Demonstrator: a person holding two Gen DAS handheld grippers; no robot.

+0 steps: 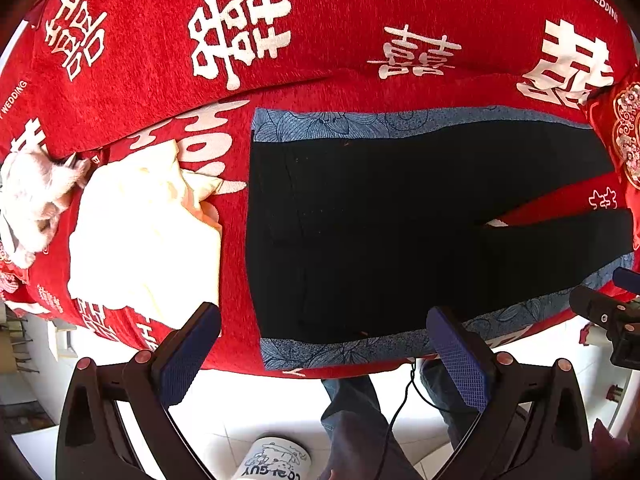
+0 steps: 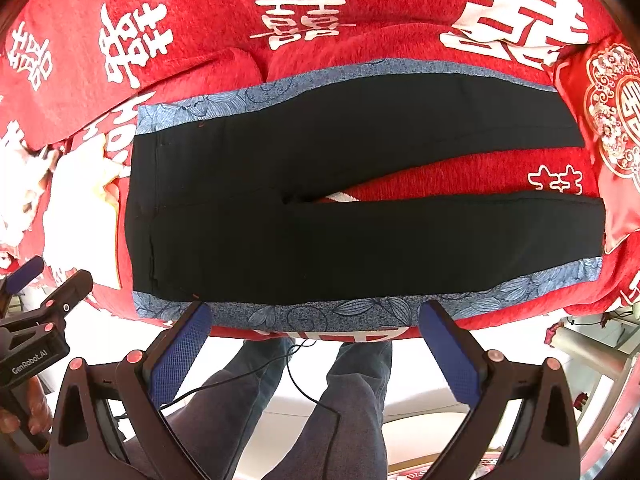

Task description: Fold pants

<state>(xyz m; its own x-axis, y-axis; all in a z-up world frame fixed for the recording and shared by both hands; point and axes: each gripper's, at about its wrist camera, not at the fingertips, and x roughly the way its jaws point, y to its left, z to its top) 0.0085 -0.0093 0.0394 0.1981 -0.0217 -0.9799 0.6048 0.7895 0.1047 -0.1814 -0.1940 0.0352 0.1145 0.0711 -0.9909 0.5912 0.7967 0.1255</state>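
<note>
Black pants (image 1: pixel 360 232) (image 2: pixel 320 208) with blue floral side stripes lie flat on the red cover, waistband to the left, the two legs spread apart toward the right. My left gripper (image 1: pixel 324 344) hovers open over the near edge of the waist end, nothing between its blue pads. Open too, my right gripper (image 2: pixel 314 338) hangs over the near blue stripe (image 2: pixel 320 314) around mid-thigh, holding nothing. Each gripper shows at the edge of the other's view.
The red cover (image 1: pixel 320 20) with white characters drapes a sofa-like seat and backrest. A cream cloth pile (image 1: pixel 148 232) and a white fluffy item (image 1: pixel 28 196) lie left of the pants. An embroidered red cushion (image 2: pixel 612 128) sits right. A person's legs (image 2: pixel 344 392) and a cable are below.
</note>
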